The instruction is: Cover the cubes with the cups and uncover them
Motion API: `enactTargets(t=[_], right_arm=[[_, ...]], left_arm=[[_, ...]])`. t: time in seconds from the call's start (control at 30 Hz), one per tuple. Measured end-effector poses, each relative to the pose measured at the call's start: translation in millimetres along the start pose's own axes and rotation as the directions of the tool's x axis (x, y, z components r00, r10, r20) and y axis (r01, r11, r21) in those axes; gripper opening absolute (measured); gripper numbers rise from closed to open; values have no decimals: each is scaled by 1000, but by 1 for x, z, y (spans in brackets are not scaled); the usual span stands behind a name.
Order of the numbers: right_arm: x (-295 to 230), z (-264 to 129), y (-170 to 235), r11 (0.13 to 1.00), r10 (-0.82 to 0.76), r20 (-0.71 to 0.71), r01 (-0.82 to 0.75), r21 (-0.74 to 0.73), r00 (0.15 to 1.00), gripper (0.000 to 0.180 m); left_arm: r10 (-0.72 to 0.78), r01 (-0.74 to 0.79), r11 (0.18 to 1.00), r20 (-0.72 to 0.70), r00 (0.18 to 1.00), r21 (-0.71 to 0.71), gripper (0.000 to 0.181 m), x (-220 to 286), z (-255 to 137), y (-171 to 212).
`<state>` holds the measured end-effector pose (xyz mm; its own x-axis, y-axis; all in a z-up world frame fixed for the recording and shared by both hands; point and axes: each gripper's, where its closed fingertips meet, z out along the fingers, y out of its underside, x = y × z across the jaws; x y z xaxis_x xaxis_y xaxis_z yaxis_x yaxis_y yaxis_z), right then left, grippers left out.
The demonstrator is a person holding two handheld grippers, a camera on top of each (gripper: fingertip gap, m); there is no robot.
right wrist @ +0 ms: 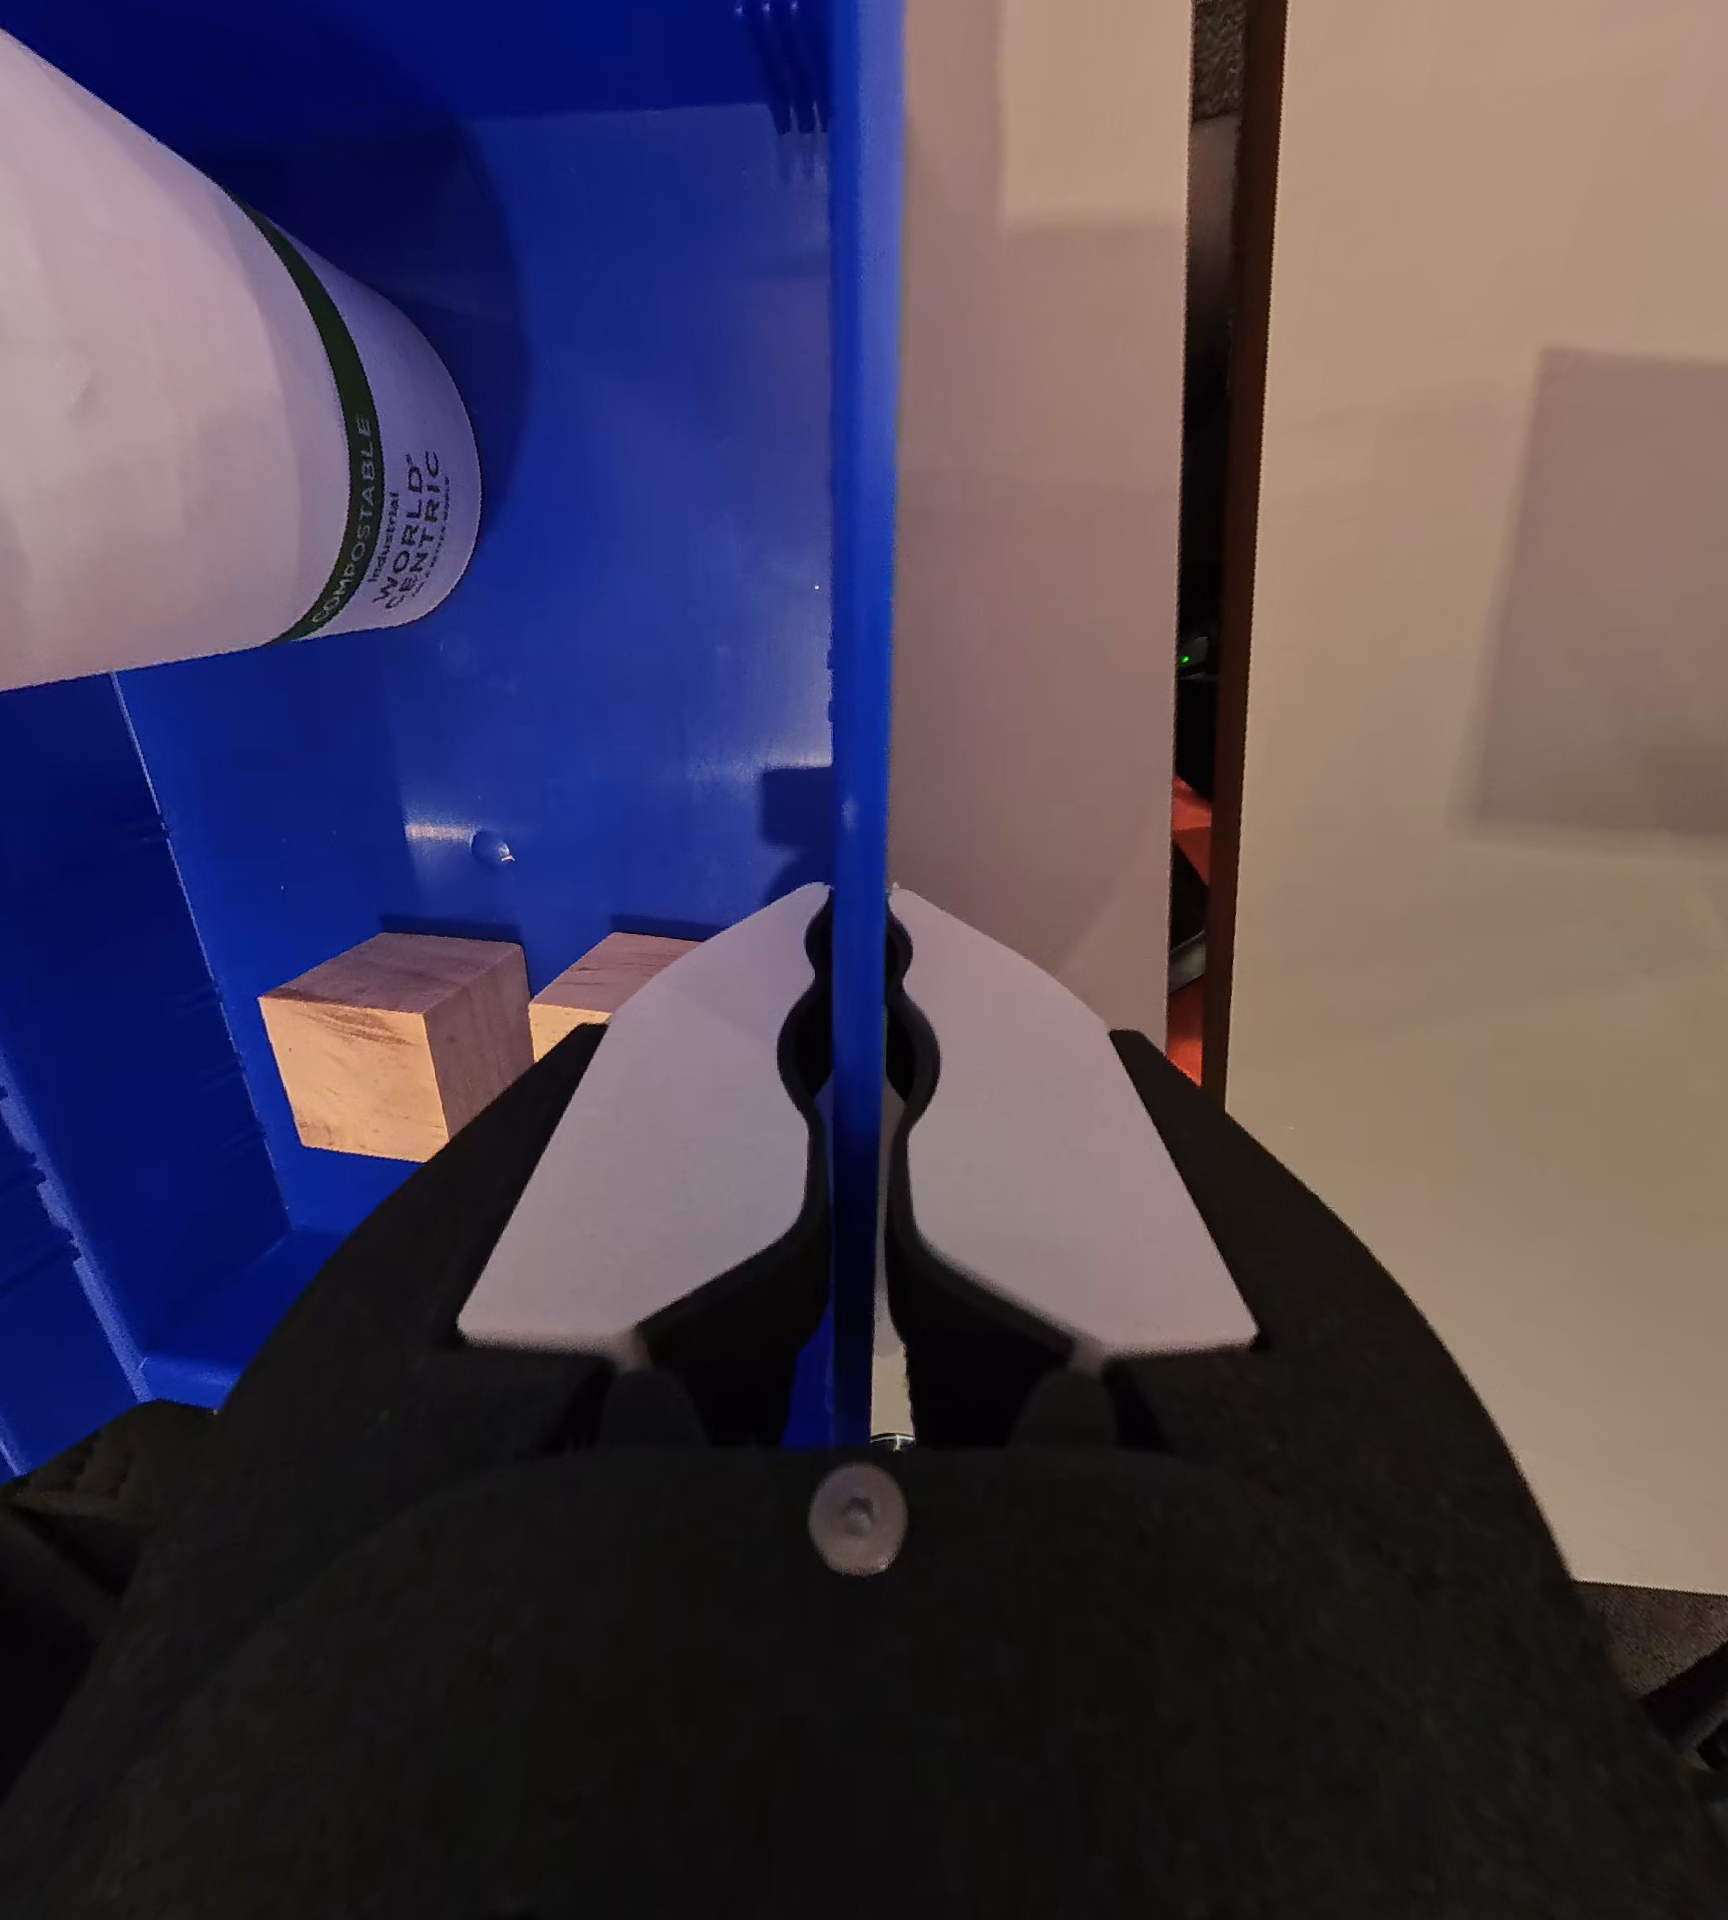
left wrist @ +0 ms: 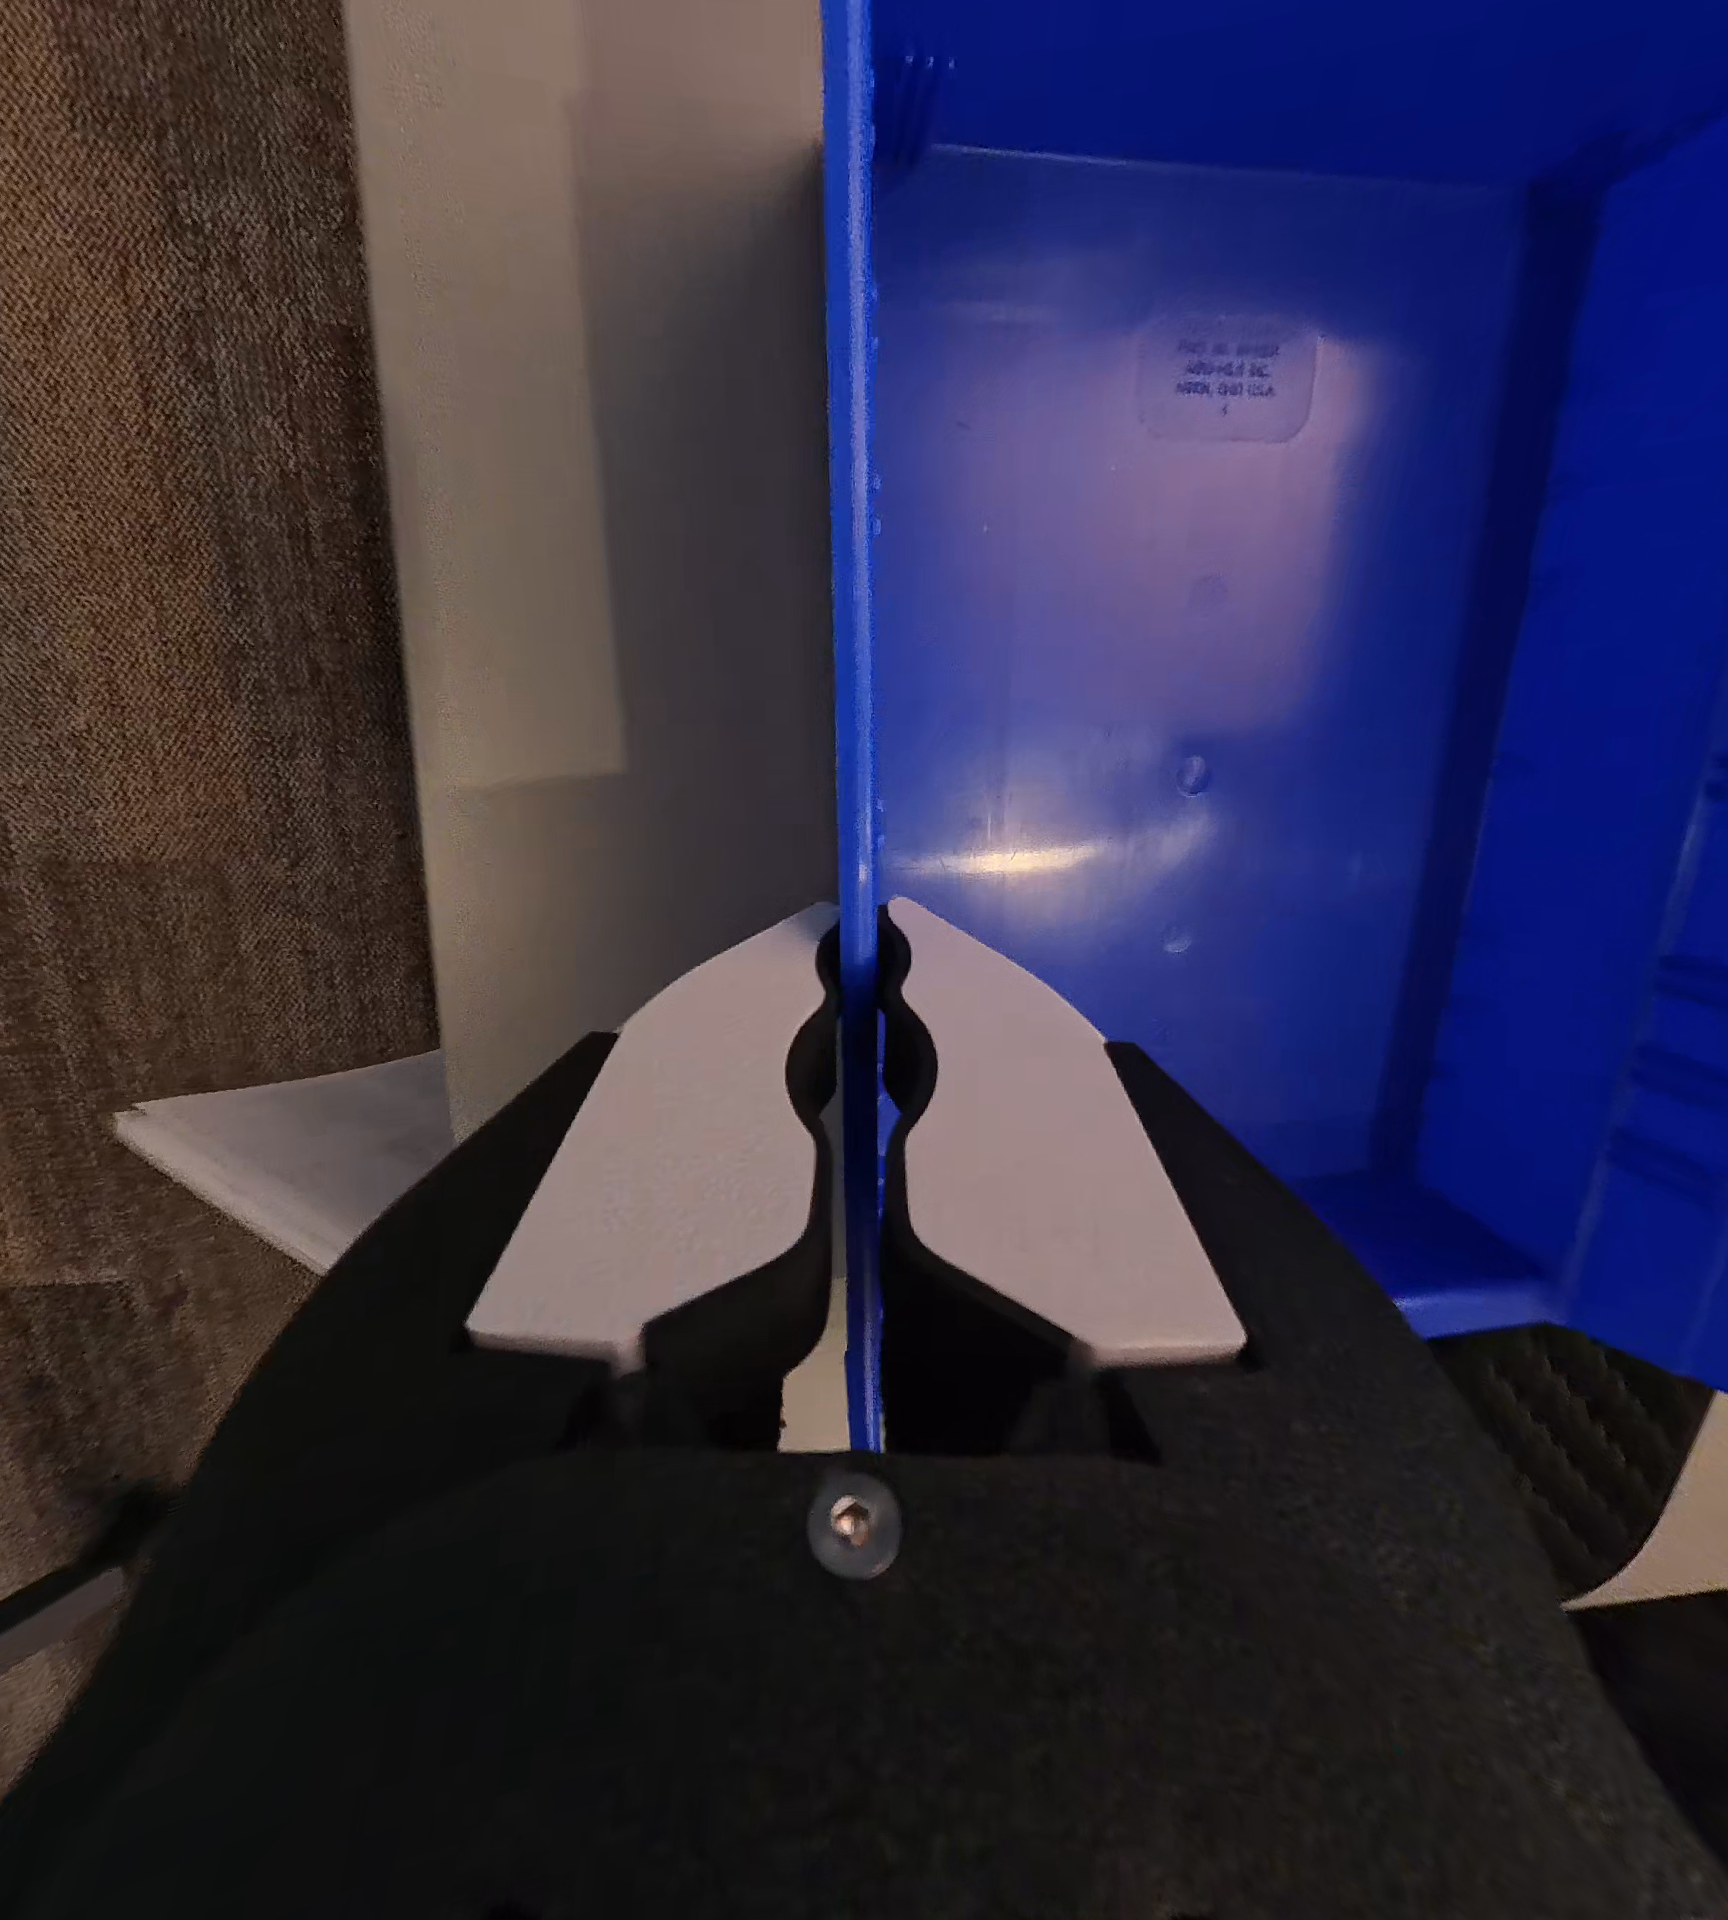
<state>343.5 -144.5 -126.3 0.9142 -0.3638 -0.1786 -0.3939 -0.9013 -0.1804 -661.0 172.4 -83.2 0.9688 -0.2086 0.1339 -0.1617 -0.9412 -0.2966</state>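
My left gripper (left wrist: 858, 920) is shut on the left wall of a blue plastic bin (left wrist: 1203, 623); the part of the bin's inside that shows here holds nothing. My right gripper (right wrist: 860, 904) is shut on the right wall of the blue bin (right wrist: 631, 623). Inside the bin in the right wrist view, a white paper cup (right wrist: 143, 416) with a green band lies on its side at the upper left. Two wooden cubes (right wrist: 392, 1039) (right wrist: 611, 977) sit on the bin floor near my right gripper; the second is partly hidden behind its left finger.
A white table (left wrist: 569, 520) lies under the bin, and its edge shows in the left wrist view above brown carpet (left wrist: 112, 623). In the right wrist view the white table top (right wrist: 1514, 935) spreads to the right, with a dark gap (right wrist: 1213, 623) between panels.
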Motion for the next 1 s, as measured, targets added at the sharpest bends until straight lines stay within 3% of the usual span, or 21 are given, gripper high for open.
enactTargets(t=[0.5,0.7,0.87,1.0], right_arm=[[0,0,1,1000,15,7,-15,-28,1000,5],[-6,9,4,995,47,37,-43,-89,998,16],[-1,11,4,990,42,-23,-45,-132,999,5],[-1,11,4,989,55,-18,-57,-135,998,5]], left_arm=[[123,-121,992,-45,991,48,3,167,35,-28],[151,-144,987,-117,982,67,4,230,42,-19],[205,-193,977,-143,968,90,6,269,44,-6],[196,-170,979,-292,936,113,15,307,41,11]])
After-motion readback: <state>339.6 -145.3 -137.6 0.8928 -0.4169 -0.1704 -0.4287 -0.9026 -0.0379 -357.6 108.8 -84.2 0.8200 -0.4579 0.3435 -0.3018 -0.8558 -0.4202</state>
